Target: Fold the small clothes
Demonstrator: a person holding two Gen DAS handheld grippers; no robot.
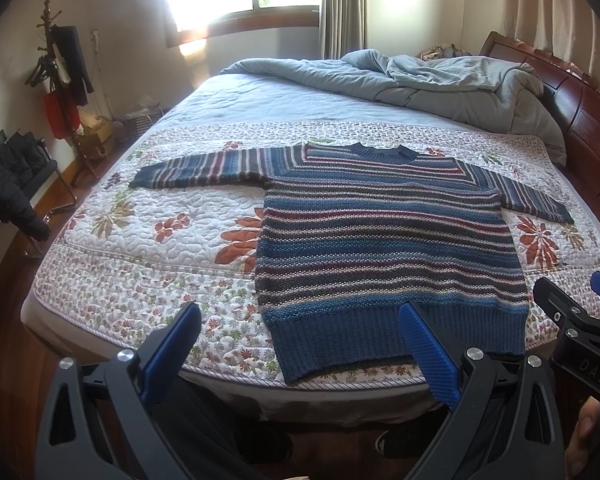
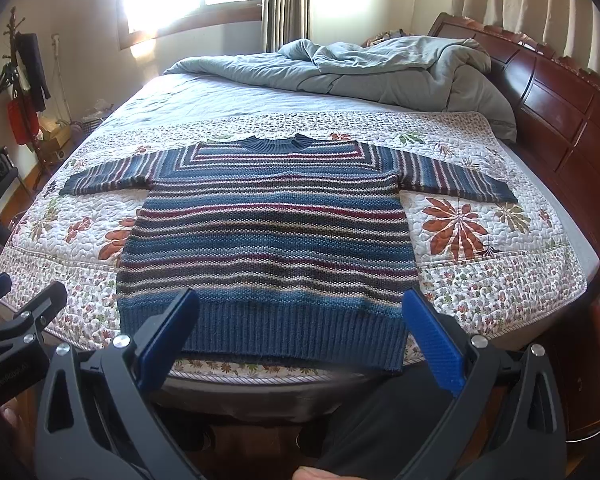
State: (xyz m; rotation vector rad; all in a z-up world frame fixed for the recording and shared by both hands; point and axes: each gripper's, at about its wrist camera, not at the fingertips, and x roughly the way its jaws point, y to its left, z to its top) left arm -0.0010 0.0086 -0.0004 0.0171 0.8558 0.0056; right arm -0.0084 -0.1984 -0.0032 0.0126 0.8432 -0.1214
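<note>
From your left wrist camera, your left gripper (image 1: 300, 344) hangs with its blue pads spread wide, holding nothing, just off the near edge of the bed (image 1: 228, 396). A striped knit sweater (image 1: 383, 240) lies flat on the floral quilt (image 1: 140, 248), sleeves stretched out to both sides, ribbed hem nearest you. Your right gripper (image 1: 571, 304) shows at the right edge.

From your right wrist camera, your right gripper (image 2: 300, 340) is likewise wide open and empty, poised over the sweater's (image 2: 268, 232) hem without touching it. A rumpled grey duvet (image 2: 379, 68) sits by the wooden headboard (image 2: 559, 96).
</note>
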